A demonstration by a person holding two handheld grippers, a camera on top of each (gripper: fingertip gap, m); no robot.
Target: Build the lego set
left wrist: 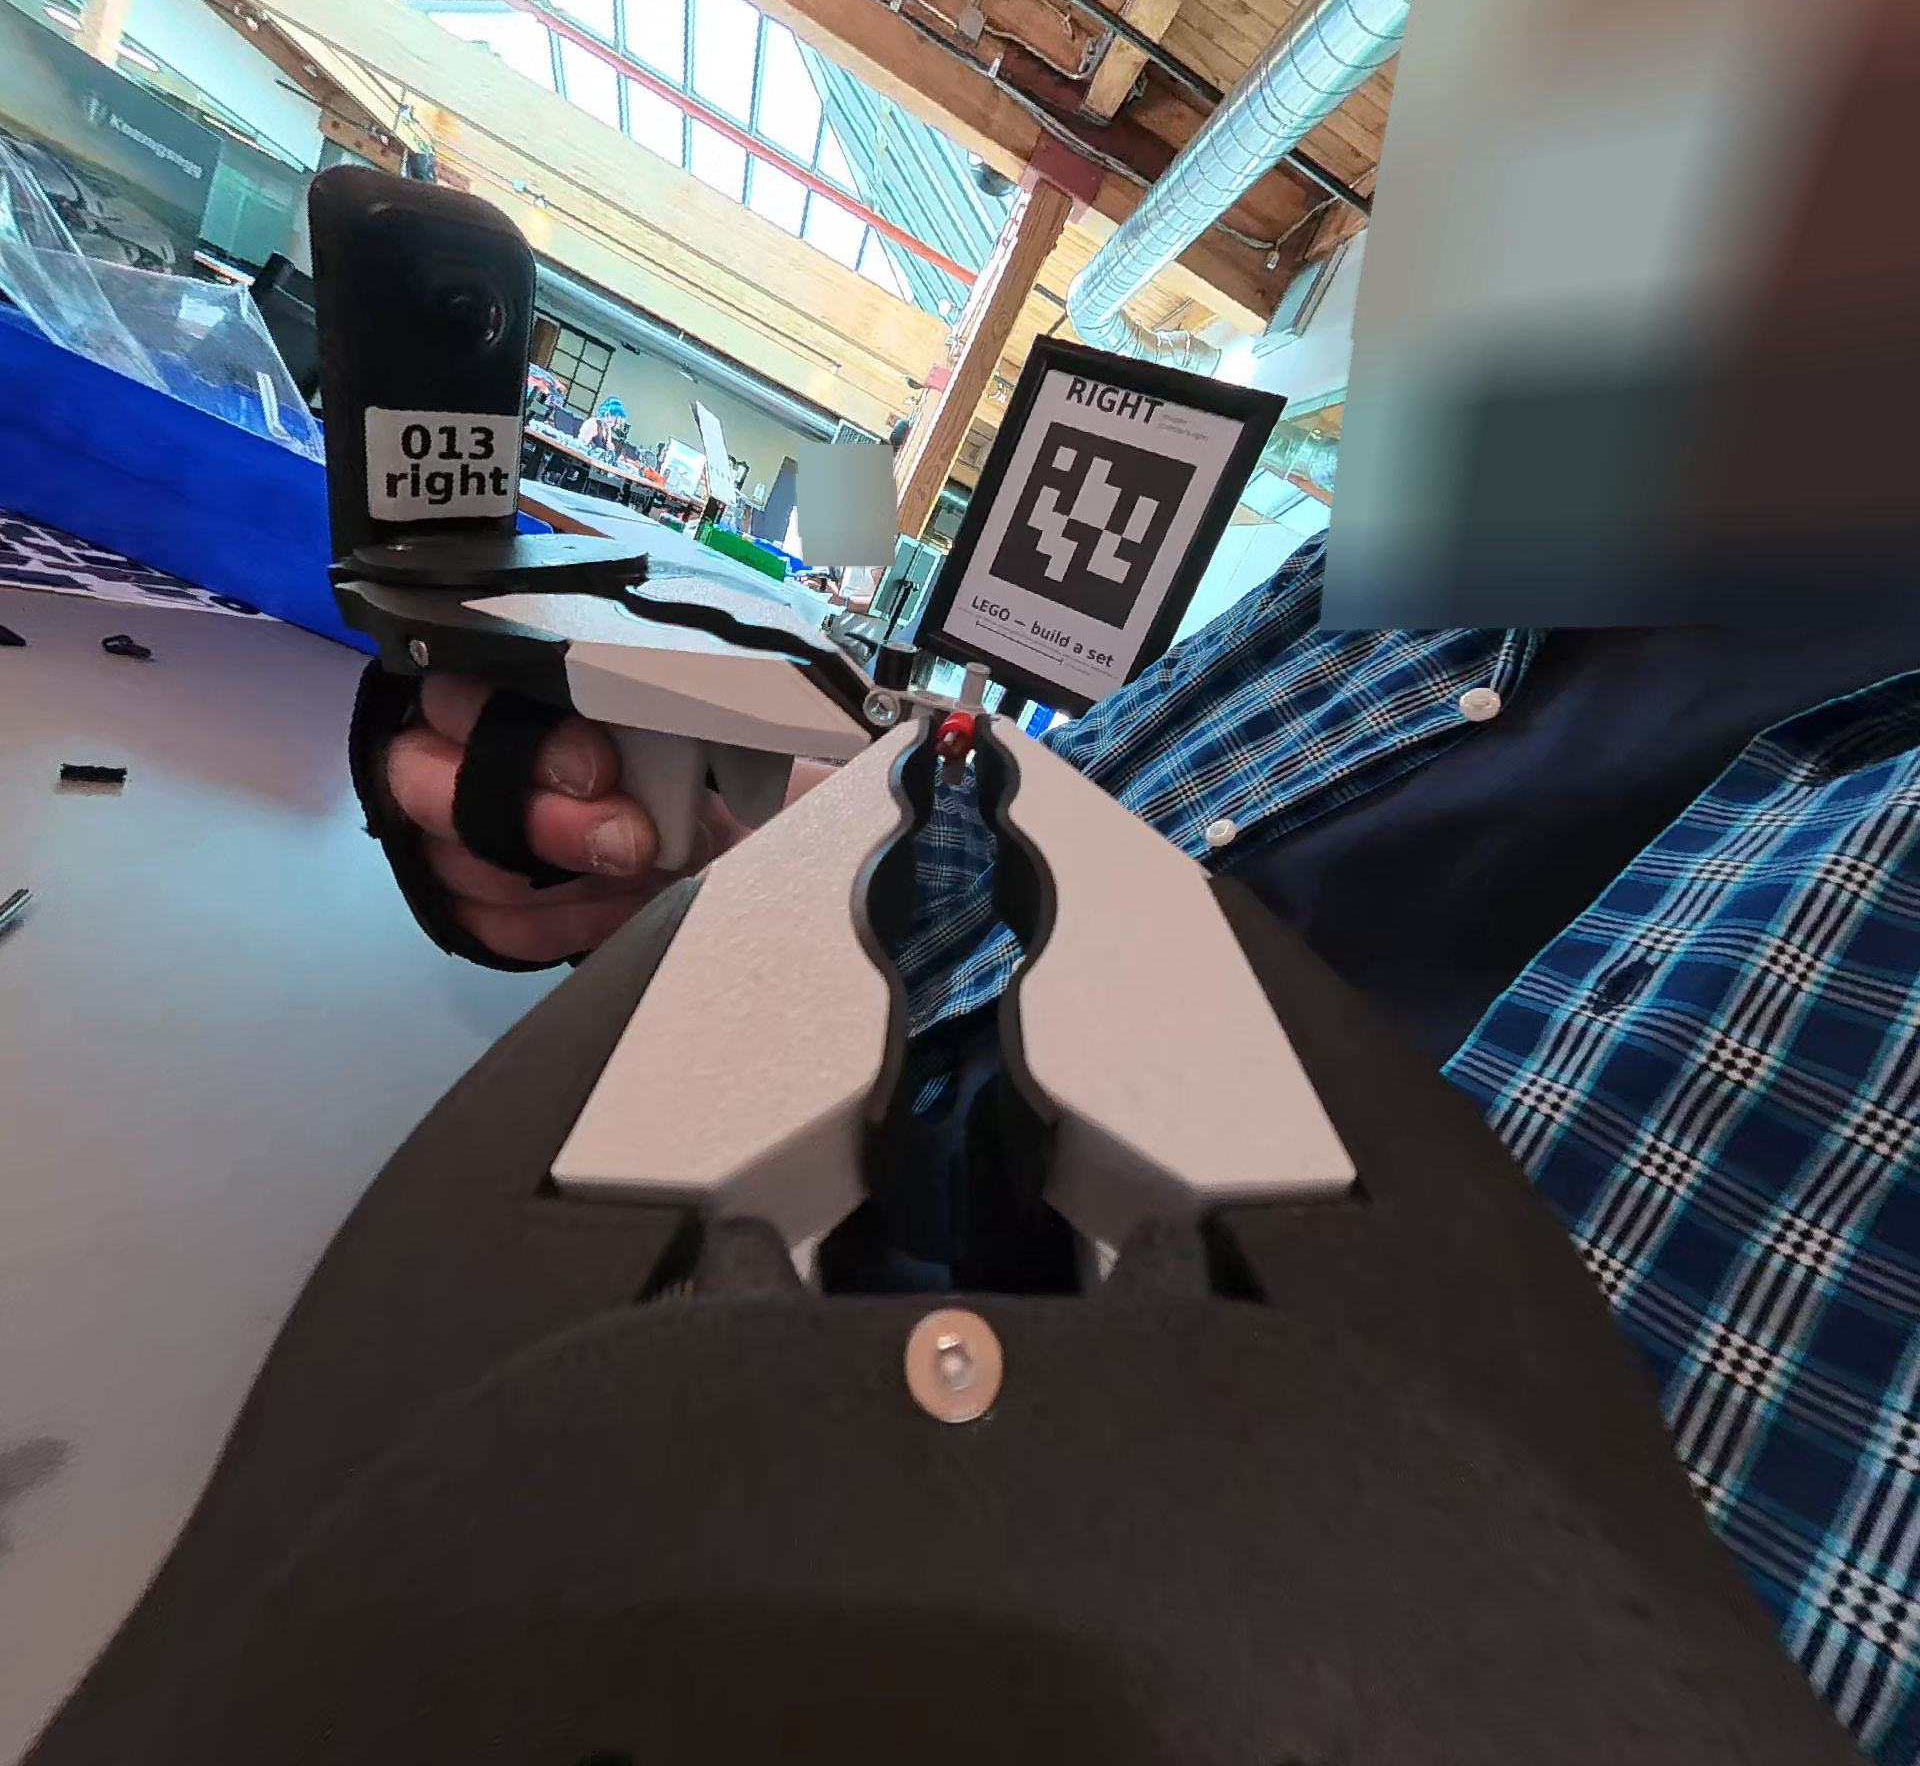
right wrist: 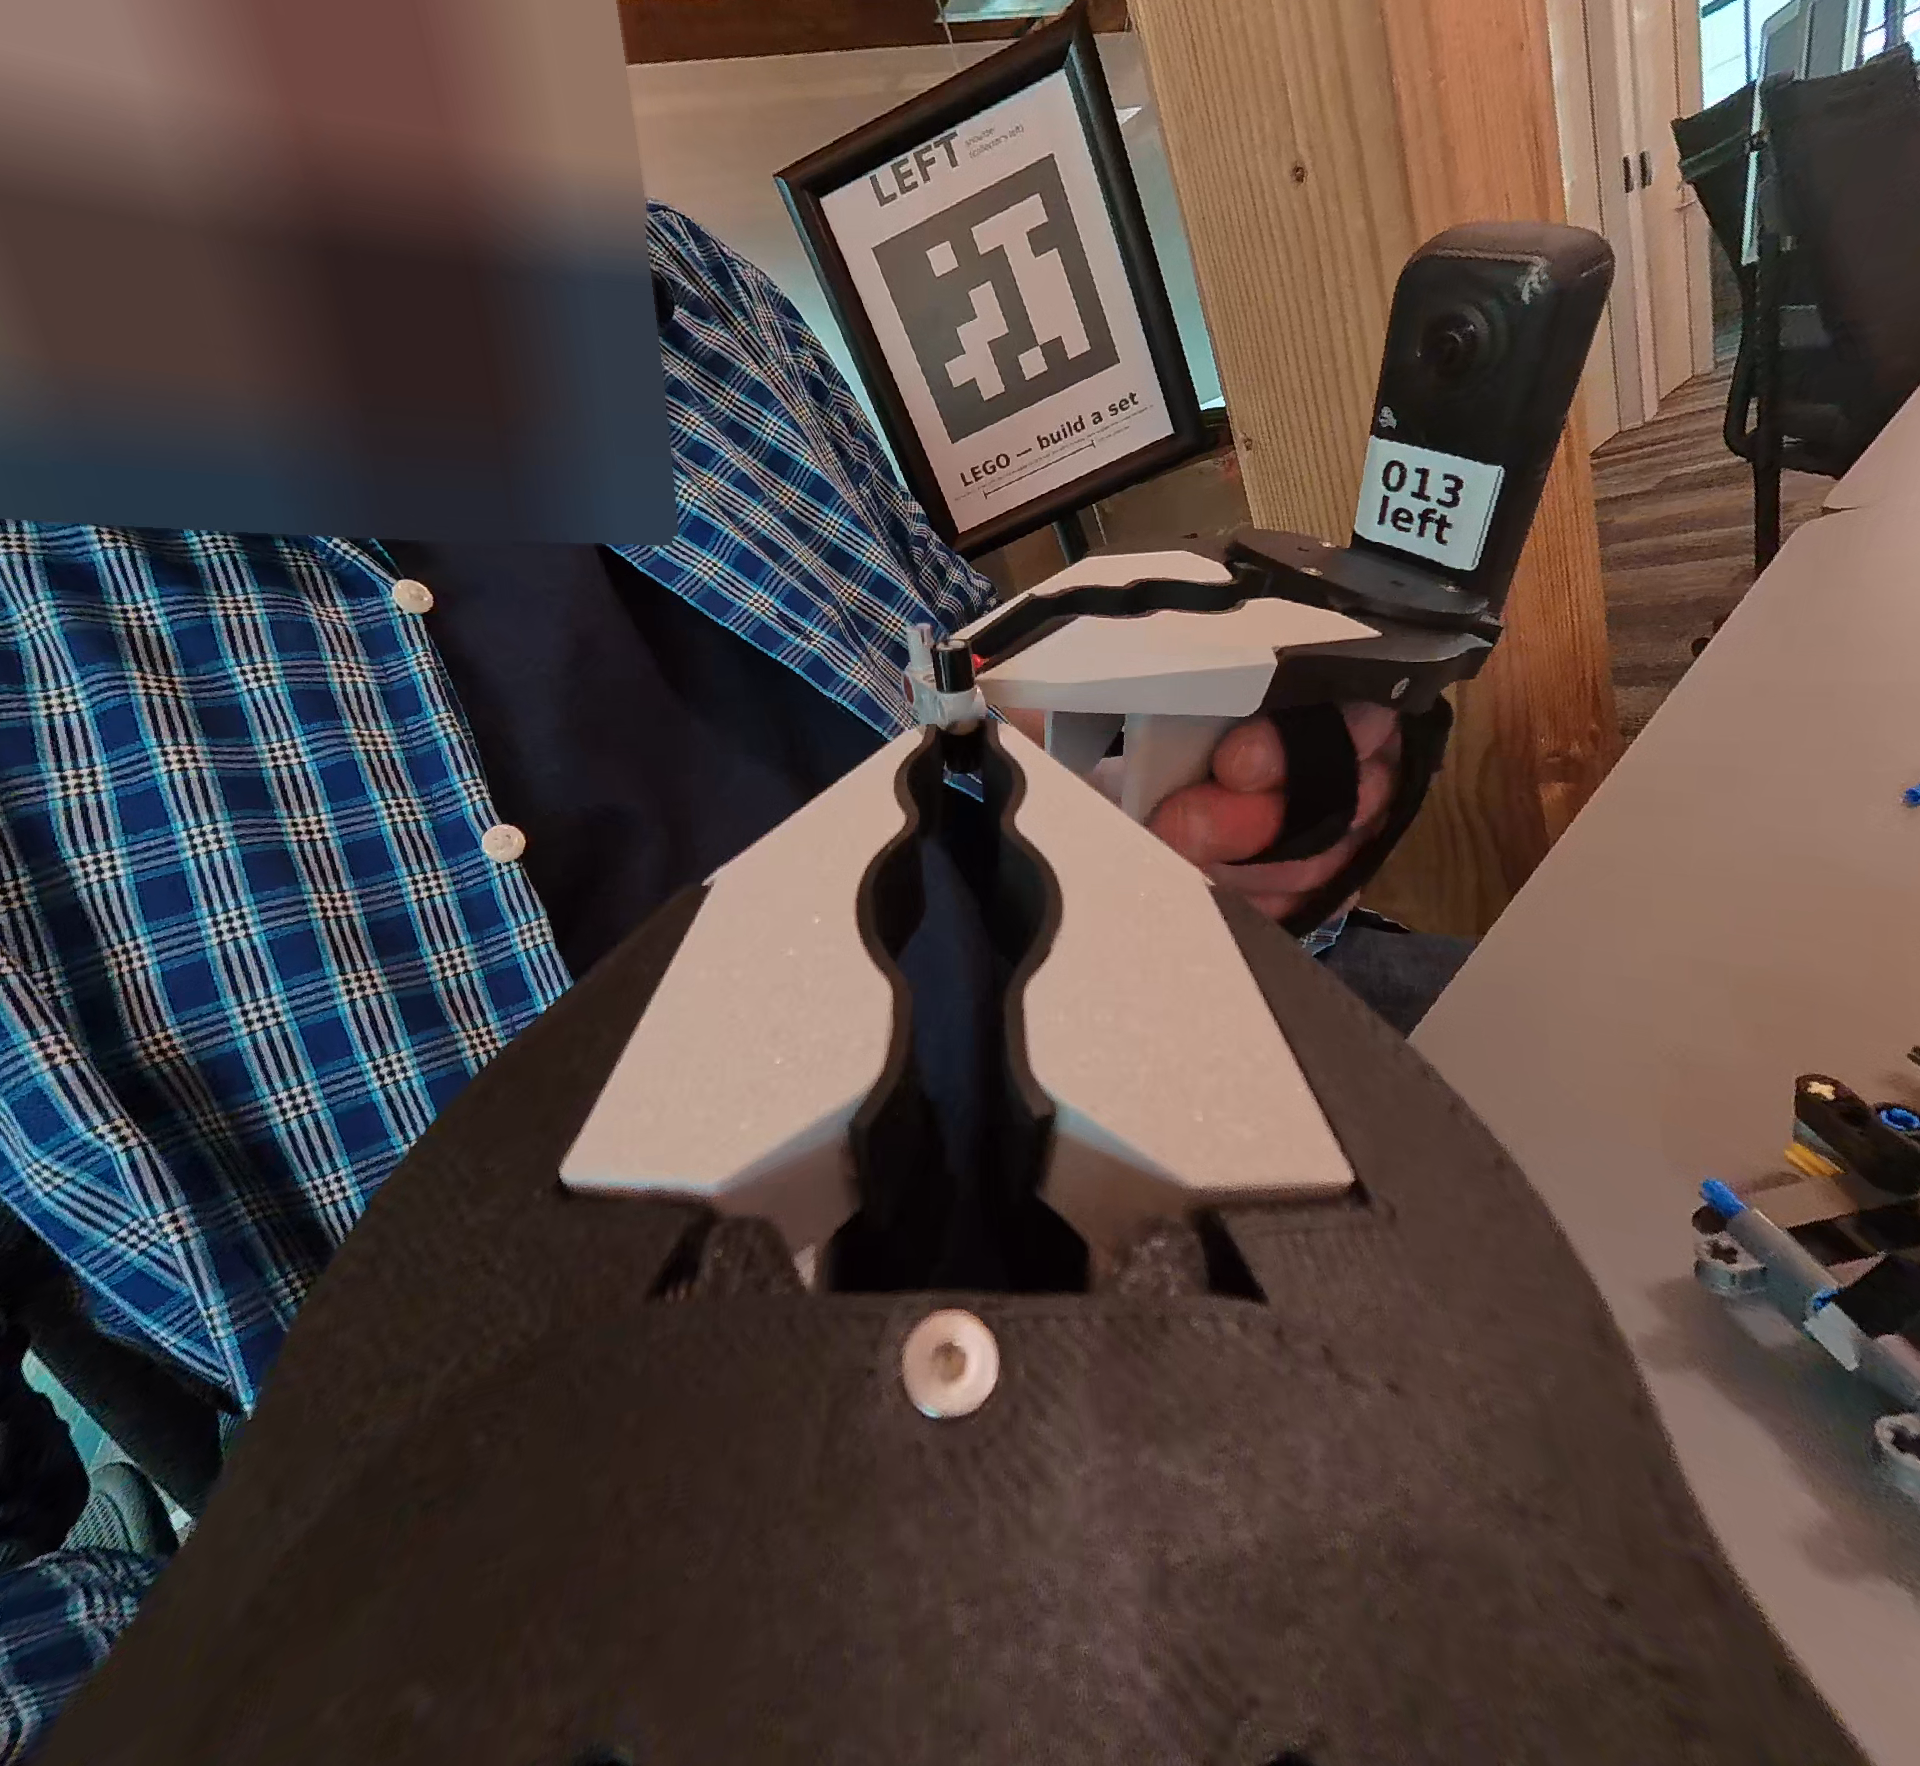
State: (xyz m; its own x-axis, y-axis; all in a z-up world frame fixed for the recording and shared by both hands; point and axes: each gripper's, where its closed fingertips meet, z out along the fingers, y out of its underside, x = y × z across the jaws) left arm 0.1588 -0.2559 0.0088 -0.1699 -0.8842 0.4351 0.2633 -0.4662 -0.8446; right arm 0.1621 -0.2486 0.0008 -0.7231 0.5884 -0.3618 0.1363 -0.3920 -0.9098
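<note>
Both grippers are raised off the table with their tips meeting in front of a person's chest. My left gripper [left wrist: 951, 737] is shut on the red end [left wrist: 954, 732] of a small lego piece of grey, red and black parts. My right gripper [right wrist: 961, 737] is shut on the lower end of the same small piece [right wrist: 940, 677], where a black pin sticks out. In the left wrist view the right gripper [left wrist: 881, 706] comes in from the left. In the right wrist view the left gripper [right wrist: 982, 670] comes in from the right.
A part-built lego model [right wrist: 1818, 1228] of grey, black and blue parts lies on the grey table [right wrist: 1662, 885] at the right. Small black pieces [left wrist: 94, 771] lie on the table at the left. A framed sign [left wrist: 1101, 521] stands behind. A person in a plaid shirt [right wrist: 260, 781] is close.
</note>
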